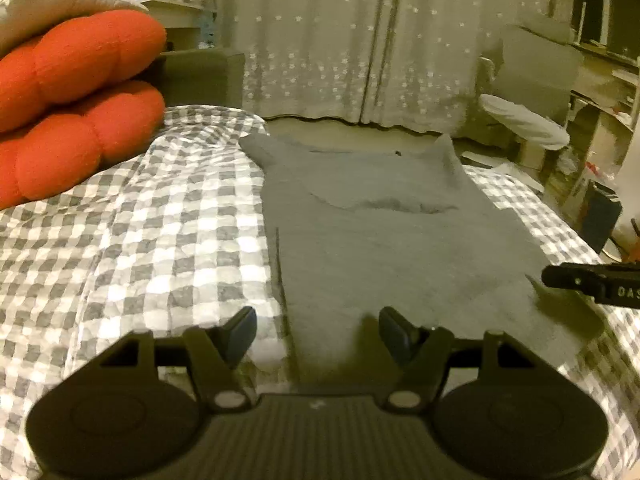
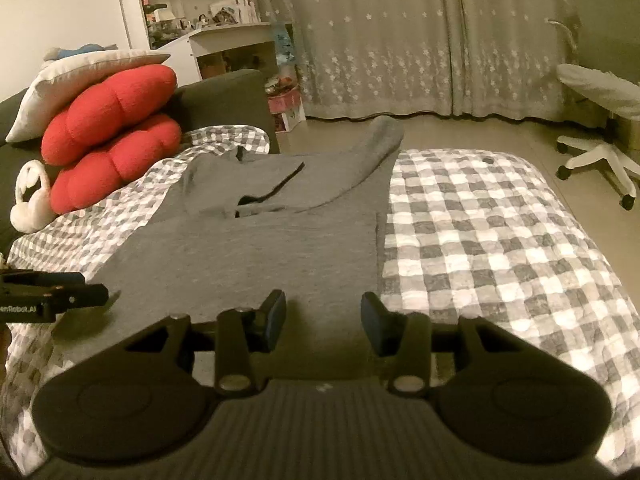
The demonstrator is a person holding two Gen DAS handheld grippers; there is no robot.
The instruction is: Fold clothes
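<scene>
My left claw [image 1: 318,330] stands open at the bottom of the frame, nothing between its fingers. My right claw [image 2: 323,320] is open too, empty. The grey shirt [image 1: 372,236] lies spread mid-frame on the checked bedspread [image 1: 160,216]; red cushions [image 1: 76,100] sit upper left.

A garment [image 2: 256,240] is spread flat on a quilt [image 2: 500,232], its sleeves folded across its far part. Two cushions [image 2: 112,148] are stacked at the quilt's left, a pillow [image 2: 80,76] laid on top. Curtains [image 2: 400,40] are hung behind, a shelf [image 2: 192,0] is set to their left, and a chair [image 2: 600,128] is placed on the right.
</scene>
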